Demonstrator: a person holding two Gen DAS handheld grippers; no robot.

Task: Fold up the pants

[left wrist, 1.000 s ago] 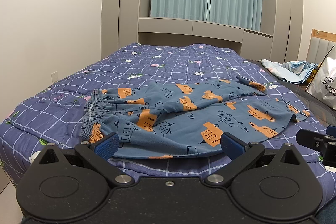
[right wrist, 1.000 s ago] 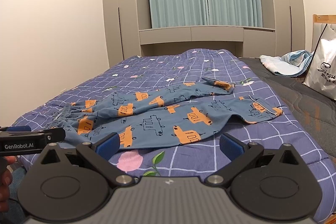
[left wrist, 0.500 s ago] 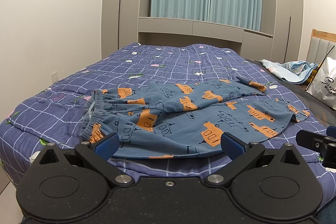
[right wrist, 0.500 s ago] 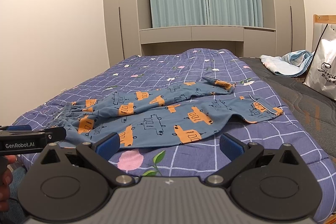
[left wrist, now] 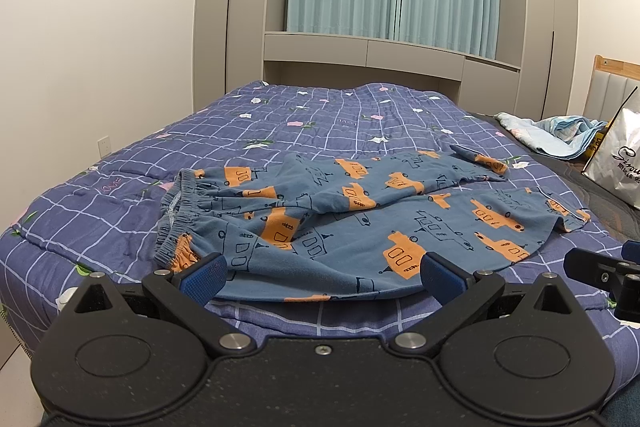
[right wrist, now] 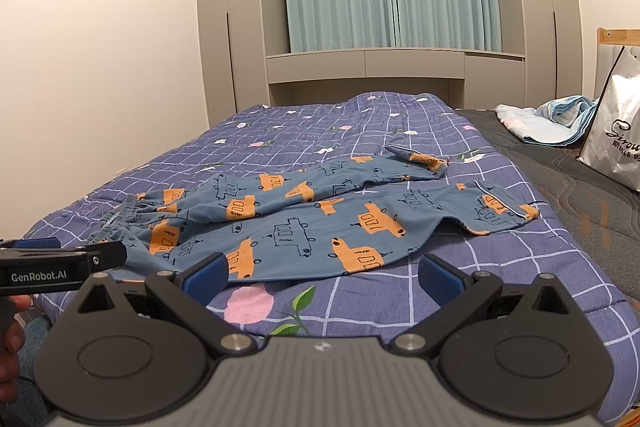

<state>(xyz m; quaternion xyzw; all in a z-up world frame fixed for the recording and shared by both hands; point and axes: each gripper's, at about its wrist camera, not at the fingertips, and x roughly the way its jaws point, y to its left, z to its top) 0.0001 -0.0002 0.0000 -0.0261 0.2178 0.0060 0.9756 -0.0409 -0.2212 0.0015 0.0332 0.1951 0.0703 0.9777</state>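
Your blue cotton pants with the orange vehicle print (left wrist: 360,223) lie spread and rumpled across the near half of the bed covered by a purple grid-patterned quilt (left wrist: 280,131), the gathered elastic waistband (left wrist: 176,223) toward the bed's left edge and the two legs running toward its right edge, the farther leg's cuff turned back on itself. Your left hand-held gripper (left wrist: 320,273) hovers at the bed's near edge with its blue-padded fingers (left wrist: 202,273) spread wide, holding nothing, the pants' near hem just beyond the tips. Your right hand-held gripper (right wrist: 320,271) is likewise spread and empty, poised over the quilt at the near edge, just short of the nearer leg. Beyond the quilt's right edge, a crumpled pale blue cloth (right wrist: 552,121) and a white printed shopping bag (right wrist: 616,143) rest on the dark grey mattress (right wrist: 580,187).
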